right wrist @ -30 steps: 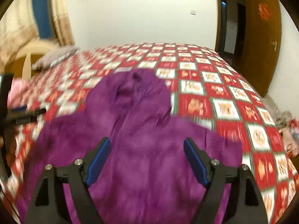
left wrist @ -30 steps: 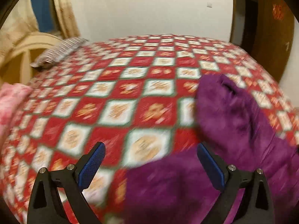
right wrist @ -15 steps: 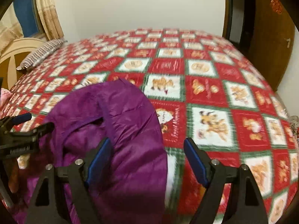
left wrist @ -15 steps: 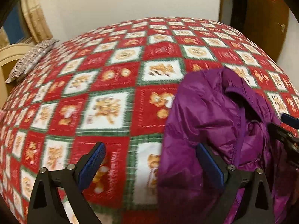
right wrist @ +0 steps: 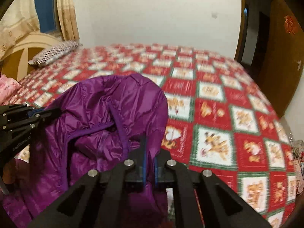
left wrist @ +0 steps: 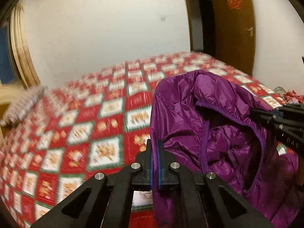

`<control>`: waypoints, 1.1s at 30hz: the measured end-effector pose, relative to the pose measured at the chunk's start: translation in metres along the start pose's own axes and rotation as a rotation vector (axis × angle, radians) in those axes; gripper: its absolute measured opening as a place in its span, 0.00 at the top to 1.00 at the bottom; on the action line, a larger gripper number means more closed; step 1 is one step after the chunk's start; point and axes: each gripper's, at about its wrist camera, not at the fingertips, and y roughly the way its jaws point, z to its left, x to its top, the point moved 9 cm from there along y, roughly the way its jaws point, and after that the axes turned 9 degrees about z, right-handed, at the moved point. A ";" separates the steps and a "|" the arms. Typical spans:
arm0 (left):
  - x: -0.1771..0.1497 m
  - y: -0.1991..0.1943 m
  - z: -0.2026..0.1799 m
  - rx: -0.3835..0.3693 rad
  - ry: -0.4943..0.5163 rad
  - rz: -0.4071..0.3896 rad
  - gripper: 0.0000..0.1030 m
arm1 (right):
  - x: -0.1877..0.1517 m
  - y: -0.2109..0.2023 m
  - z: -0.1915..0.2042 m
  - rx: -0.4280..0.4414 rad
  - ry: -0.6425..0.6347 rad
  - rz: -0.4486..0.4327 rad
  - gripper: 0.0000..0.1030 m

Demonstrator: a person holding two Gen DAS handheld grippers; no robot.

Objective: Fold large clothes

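One purple quilted puffer jacket [left wrist: 218,133], shiny fabric w/ darker purple trim along the hood and front edge, held up bunched above a bed [left wrist: 79,133] covered in a red, white & green checked spread. The hood gapes open between two grippers, showing the padded lining.

Left gripper [left wrist: 156,152]: fingers have just been closing and now pinch the jacket's left edge, cloth squeezed between the blue pads. Right gripper [right wrist: 149,159]: fingers have also just been closing and grip the jacket's right edge, w/ a thin fold of fabric between them.

Left wrist view shows the right gripper [left wrist: 266,114] coming in from the right, clamped on the hood side, plus a jumble of cloth items [left wrist: 286,95] at the far bed edge. Right wrist view alone shows a window w/ beige curtains [right wrist: 64,11], a curved cream headboard [right wrist: 28,45] and a pink item [right wrist: 7,89] at left; the left gripper [right wrist: 45,112] appears there at the left edge. Both views show one striped pillow [right wrist: 55,53] and one brown wooden door [left wrist: 231,26]. Bed surface is motion-blurred
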 end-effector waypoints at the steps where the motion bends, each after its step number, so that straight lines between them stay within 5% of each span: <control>1: 0.000 -0.018 -0.002 0.003 0.018 -0.047 0.98 | 0.002 -0.009 0.002 -0.001 0.001 -0.024 0.93; 7: -0.042 -0.128 -0.019 0.006 0.126 -0.279 0.98 | -0.025 -0.097 0.017 0.014 -0.035 -0.174 0.93; 10: -0.083 -0.168 -0.036 0.031 0.217 -0.342 0.98 | -0.056 -0.125 0.023 0.035 -0.033 -0.180 0.93; 15: -0.159 -0.193 -0.065 0.000 0.302 -0.296 0.98 | -0.115 -0.142 0.033 0.074 -0.035 -0.099 0.93; 20: -0.219 -0.192 -0.063 0.005 0.334 -0.170 0.97 | -0.180 -0.145 0.040 0.076 -0.040 0.006 0.93; 22: -0.235 -0.189 -0.052 0.010 0.310 -0.098 0.89 | -0.205 -0.146 0.038 0.060 -0.047 0.051 0.93; 26: -0.245 -0.199 -0.018 0.104 0.229 -0.094 0.08 | -0.231 -0.157 0.032 0.063 -0.050 0.102 0.93; 28: -0.242 -0.207 -0.005 0.122 0.184 -0.129 0.05 | -0.235 -0.162 0.025 0.018 -0.063 0.109 0.91; 30: -0.238 -0.210 0.001 0.140 0.158 -0.115 0.05 | -0.234 -0.168 0.016 -0.033 -0.073 0.105 0.68; 33: -0.219 -0.216 -0.006 0.147 0.097 -0.130 0.05 | -0.225 -0.179 0.003 -0.093 -0.002 0.093 0.68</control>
